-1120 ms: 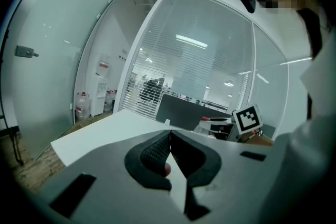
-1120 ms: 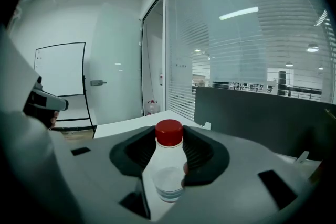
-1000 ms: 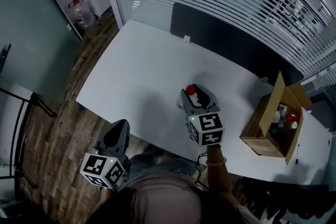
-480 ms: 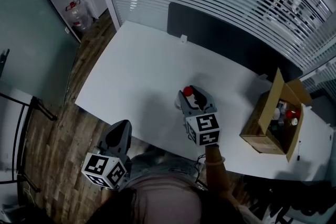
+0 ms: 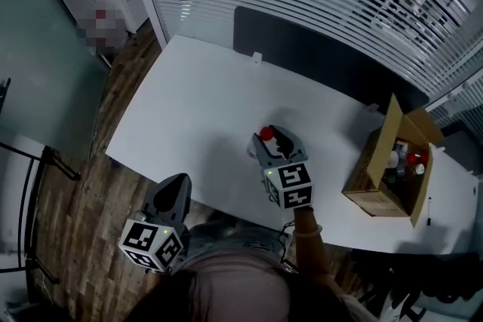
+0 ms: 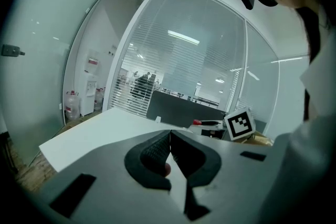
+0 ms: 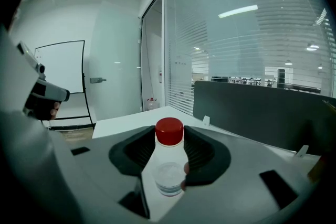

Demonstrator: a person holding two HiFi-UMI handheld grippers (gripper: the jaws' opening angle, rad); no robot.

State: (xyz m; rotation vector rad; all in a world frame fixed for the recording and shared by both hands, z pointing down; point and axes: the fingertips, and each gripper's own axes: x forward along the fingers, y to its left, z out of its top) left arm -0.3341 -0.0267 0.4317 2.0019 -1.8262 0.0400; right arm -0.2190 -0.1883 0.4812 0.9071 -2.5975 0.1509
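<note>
My right claw (image 7: 169,150) is clamped on both sides of the bottle (image 7: 167,173), so it is upright, at frame centre over the surface (image 5: 189,102). My left claw (image 6: 169,150) is closed, empty, parked lower left.

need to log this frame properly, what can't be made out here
Base of the red-capped bottle: in the head view the right gripper covers it; in the right gripper view the gripper body cuts it off.
Small bottles in the cardboard box: head view, too small and partly behind its wall to count.
</note>
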